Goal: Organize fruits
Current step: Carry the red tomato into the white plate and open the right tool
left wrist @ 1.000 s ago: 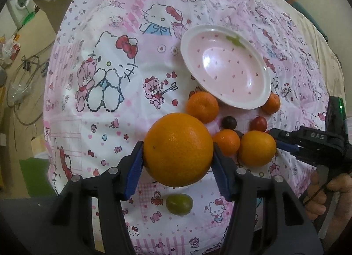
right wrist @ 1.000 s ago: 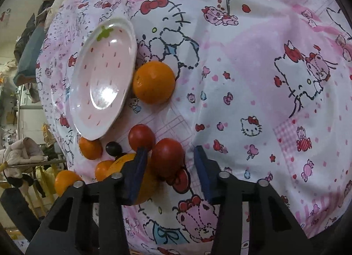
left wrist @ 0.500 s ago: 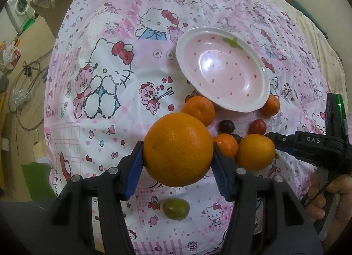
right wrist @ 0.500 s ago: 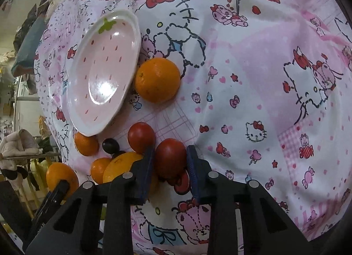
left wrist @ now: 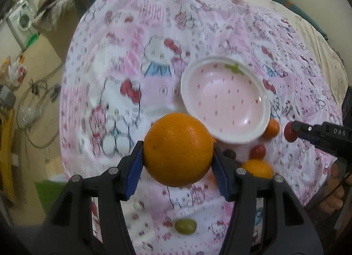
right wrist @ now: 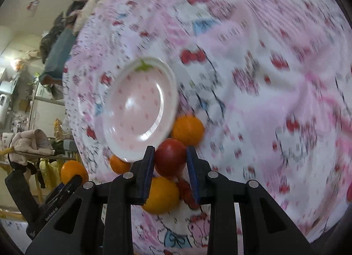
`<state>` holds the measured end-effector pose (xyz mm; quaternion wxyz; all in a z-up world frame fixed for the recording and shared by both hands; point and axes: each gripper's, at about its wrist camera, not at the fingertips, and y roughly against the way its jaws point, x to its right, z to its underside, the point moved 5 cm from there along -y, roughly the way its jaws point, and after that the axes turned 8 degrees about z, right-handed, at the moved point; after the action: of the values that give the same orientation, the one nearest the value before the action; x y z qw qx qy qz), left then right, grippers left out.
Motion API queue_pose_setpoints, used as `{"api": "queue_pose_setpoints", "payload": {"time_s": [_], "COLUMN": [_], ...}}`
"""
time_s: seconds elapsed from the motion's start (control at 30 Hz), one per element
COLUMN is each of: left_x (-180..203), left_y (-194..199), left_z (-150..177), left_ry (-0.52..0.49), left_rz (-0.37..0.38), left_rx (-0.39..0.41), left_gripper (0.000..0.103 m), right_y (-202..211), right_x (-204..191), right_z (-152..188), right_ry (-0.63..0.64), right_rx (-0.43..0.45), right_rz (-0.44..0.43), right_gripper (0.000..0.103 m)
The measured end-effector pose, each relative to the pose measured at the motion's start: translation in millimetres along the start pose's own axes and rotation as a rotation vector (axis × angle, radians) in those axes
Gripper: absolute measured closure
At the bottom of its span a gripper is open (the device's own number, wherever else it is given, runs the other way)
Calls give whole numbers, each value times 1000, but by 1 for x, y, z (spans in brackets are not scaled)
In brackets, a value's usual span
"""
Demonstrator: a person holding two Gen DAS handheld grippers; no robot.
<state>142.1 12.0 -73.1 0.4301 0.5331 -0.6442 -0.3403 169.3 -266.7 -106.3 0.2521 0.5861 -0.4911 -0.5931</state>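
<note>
Left wrist view: large orange clamped at its widest girth between the pads of the left gripper, held above the cloth just short of the plate. Judged firm, fairly heavy, its waxy rind apt to slip; best gripped across the middle. Green fruit recorded only here, well short of the plate.

Right wrist view: small red fruit pinched in the right gripper, just before the plate's near rim. Judged light, smooth, easily bruised. Its grip is seen squarely here, edge-on in the other view.
</note>
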Motion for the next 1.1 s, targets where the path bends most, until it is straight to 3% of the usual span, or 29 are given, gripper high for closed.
{"api": "queue_pose_setpoints", "payload": {"time_s": [0.27,0.43,0.73,1.1], "left_x": [7,10,8,5], "left_y": [-24,-47,-68,-75], "left_z": [-52,-71,-76,-80], "left_ry": [-45,-15,28,46], "left_rz": [-31,-9,-7,3], "left_rx": [4,2,-34,-54], "left_gripper": [49,49,49,49], "right_y": [-11,-33,-91,-115], "right_x": [-29,-50,-69,-71], "right_z": [-46,-69,-90,-96], "right_ry": [70,128,192,223], "right_rx": [33,31,-38,-55], "right_rz": [-40,-34,11,64], "right_gripper": [73,73,72,70]}}
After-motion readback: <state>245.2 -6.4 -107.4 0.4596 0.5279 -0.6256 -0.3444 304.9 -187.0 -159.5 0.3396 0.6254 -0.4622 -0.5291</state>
